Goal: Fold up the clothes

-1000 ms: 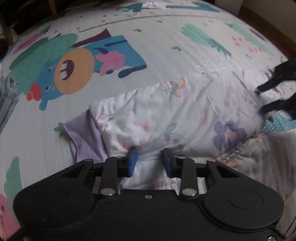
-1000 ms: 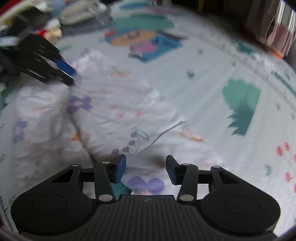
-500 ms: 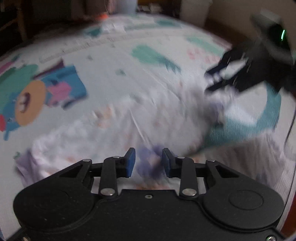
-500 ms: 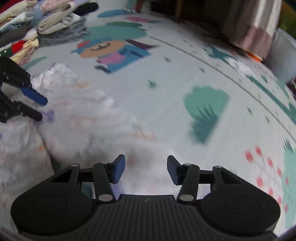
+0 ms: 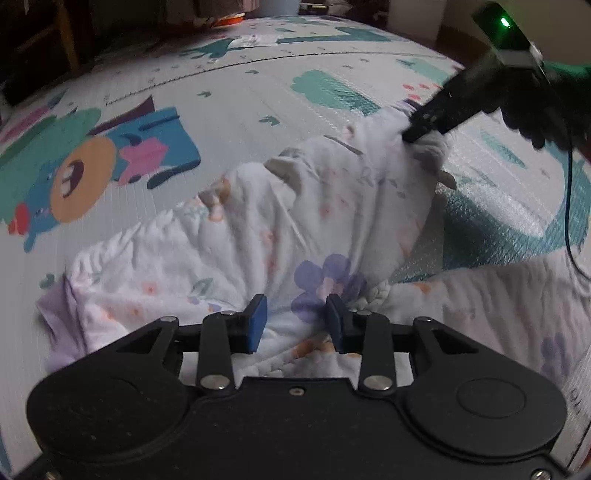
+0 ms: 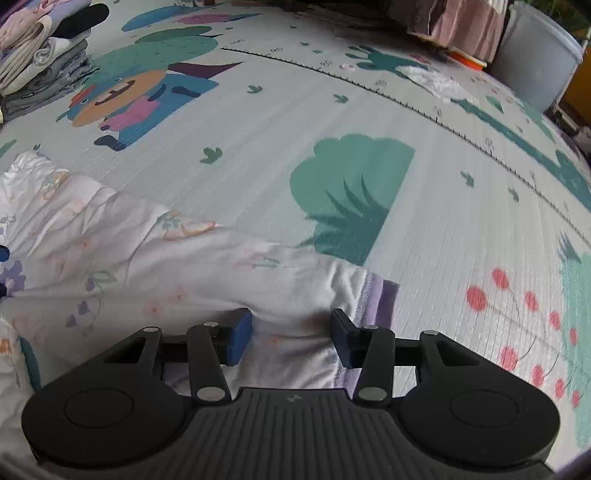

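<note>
sharper than half a second ago, with the white floral garment (image 5: 280, 236) now spread wider across the play mat (image 6: 280, 122) and its far end gathered up at the right hand-held gripper (image 5: 410, 134), seemingly nipped there though blur hides the tips. left hand-held gripper (image 5: 293, 319) with blue pads (image 5: 257, 322) spread apart over the purple flower print, clamping nothing; right hand-held gripper (image 6: 291, 334) looking spread over the lilac-edged hem in its own view. cartoon-printed mat on the floor, folded clothes stack (image 6: 44, 55) at far left, grey bin (image 6: 535, 55) and curtain (image 6: 465, 26) behind.
</note>
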The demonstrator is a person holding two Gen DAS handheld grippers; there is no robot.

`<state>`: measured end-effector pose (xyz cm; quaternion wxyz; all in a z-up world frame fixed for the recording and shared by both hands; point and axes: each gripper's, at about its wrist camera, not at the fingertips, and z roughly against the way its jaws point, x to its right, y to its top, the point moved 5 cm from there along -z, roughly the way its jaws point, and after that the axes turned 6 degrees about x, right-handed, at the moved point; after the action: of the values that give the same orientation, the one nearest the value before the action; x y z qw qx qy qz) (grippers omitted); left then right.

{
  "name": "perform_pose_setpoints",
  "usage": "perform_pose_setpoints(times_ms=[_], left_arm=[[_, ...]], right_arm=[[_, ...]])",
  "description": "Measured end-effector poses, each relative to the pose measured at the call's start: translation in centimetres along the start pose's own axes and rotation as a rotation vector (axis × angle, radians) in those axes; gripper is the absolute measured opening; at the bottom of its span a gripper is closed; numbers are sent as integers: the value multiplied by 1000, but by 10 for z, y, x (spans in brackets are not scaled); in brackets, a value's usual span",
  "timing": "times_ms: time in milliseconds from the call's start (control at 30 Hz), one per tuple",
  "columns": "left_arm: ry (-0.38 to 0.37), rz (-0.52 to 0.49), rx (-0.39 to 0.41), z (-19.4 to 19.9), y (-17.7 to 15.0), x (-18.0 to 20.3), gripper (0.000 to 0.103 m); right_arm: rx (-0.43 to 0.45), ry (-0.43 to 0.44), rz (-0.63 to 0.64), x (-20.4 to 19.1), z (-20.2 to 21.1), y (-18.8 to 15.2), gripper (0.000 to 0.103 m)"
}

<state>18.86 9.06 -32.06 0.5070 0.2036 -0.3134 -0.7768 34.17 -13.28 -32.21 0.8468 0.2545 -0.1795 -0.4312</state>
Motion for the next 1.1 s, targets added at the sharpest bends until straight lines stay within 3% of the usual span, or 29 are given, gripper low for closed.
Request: perform_pose_setpoints(times_ms=[133,200,233,267,333,467,533,600,667,733,833,1000,1100], left_arm=[[-36,26,101,15,9,5,34],[-46,8,84,6,9,12,34],[-44,8,24,-4,5,16,34],[-45,24,-25,-12,1,16,35],[-52,54,-20,-11,4,10,36],[41,152,80,22,6,-24,35],[108,128,53,30,-15,-39,36],[162,84,3,35,-40,-50,38],[180,52,7,45,-58,-51,41],[206,96,-20,51,-61,-51,41],[230,127,-35,54,-56,-47,41],[188,46,62,76,-57,-19,39],[155,-4,-21,70,-79,-2,44]], right_arm=[[22,-23,99,-6,21,-1,49],[29,13,108,-15,40,-5,49],[33,37,114,-21,50,-8,49],[36,81,129,-33,64,-16,49],[25,179,191,-66,92,-41,48],[-28,367,282,-136,137,-109,47],[-86,413,291,-160,142,-142,47],[-144,420,307,-166,136,-166,47],[-108,420,401,-165,138,-180,47],[-96,397,470,-157,138,-178,47],[-131,357,344,-133,129,-156,47],[-152,348,241,-118,135,-155,51],[-175,344,213,-127,139,-172,58]])
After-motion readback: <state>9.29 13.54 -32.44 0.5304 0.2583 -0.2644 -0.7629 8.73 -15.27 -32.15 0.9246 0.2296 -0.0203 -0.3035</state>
